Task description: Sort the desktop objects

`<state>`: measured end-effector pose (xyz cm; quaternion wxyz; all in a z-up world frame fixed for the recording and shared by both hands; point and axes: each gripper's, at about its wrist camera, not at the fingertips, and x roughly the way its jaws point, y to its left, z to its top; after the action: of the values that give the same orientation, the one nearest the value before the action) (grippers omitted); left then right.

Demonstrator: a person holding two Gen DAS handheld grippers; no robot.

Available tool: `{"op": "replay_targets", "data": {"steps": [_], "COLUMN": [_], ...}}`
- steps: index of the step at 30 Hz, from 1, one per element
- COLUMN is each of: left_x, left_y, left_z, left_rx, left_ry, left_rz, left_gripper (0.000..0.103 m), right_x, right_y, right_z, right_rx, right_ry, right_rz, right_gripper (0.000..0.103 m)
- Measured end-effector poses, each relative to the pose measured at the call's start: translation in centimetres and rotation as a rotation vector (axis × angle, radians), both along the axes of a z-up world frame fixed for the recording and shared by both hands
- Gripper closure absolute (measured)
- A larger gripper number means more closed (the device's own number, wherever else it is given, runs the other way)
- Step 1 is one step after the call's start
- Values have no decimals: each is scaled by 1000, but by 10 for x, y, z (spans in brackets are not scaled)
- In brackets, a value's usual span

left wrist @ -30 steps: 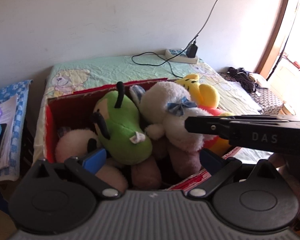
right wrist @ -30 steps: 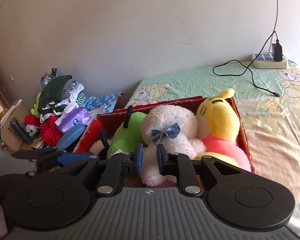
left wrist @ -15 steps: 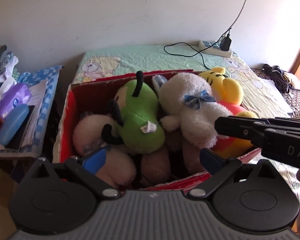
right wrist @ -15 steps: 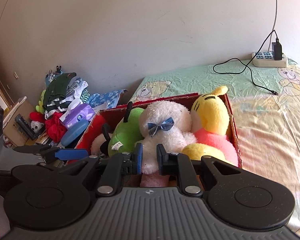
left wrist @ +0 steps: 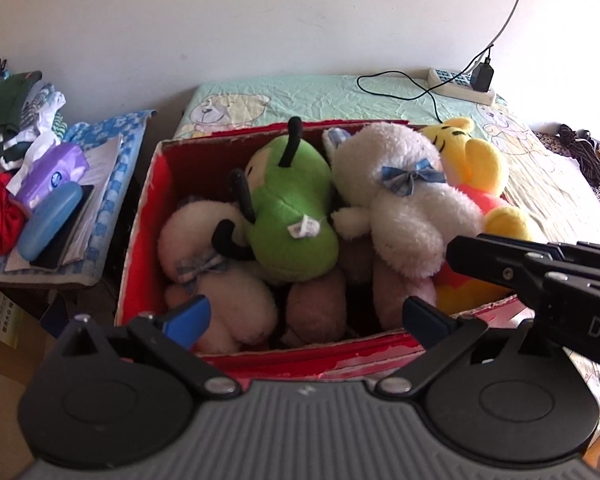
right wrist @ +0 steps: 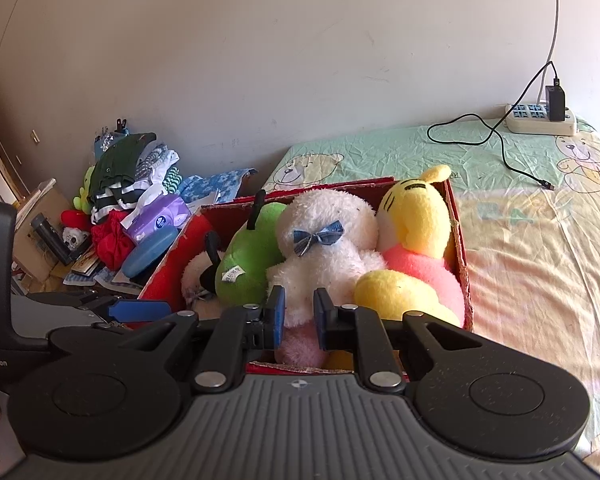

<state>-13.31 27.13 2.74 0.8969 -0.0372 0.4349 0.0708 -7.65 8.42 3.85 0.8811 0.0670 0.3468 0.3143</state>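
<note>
A red cardboard box [left wrist: 140, 236] [right wrist: 458, 232] on the bed is packed with plush toys: a green one [left wrist: 292, 208] [right wrist: 248, 256], a white one with a blue bow [left wrist: 412, 204] [right wrist: 324, 240], a yellow and pink one [left wrist: 480, 164] [right wrist: 416, 232], and pale pink ones [left wrist: 204, 240] lower down. My left gripper [left wrist: 304, 316] is open and empty above the box's near edge. My right gripper [right wrist: 298, 318] is nearly shut with a narrow gap and empty, just in front of the white toy; its body shows at the right of the left wrist view [left wrist: 540, 272].
A side table left of the box holds a purple tissue pack [left wrist: 52, 172] [right wrist: 156, 216], a blue case [left wrist: 52, 220] [right wrist: 150, 250], clothes [right wrist: 124, 168] and papers. A power strip [left wrist: 460, 86] [right wrist: 540, 118] with a black cable lies on the bedsheet [right wrist: 532, 240] near the wall.
The left wrist view has swung left and drawn back, so the box sits centred and the side table has come into view. The right gripper shifted slightly; its jaws kept the same narrow gap.
</note>
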Motion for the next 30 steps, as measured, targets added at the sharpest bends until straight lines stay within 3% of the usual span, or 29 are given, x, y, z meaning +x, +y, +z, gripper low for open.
{"op": "replay_targets", "data": {"steps": [13,21,30], "left_x": [-10,-24,-25], "left_y": [-23,-67,-138], "left_z": [10,16,-10], "left_rx": [46,65,58], "left_ry": [14,-12,71], "left_rz": [12,1,-114], "left_gripper": [1,1,1], "right_x": [-12,-26,-38], "right_y": [-11,-41,-101], "right_z": [4,12,-2], "right_rx": [47,70,36], "right_ry": [22,20,73], "right_rz": [-18,-35,-148], "right_gripper": [83,82,81]}}
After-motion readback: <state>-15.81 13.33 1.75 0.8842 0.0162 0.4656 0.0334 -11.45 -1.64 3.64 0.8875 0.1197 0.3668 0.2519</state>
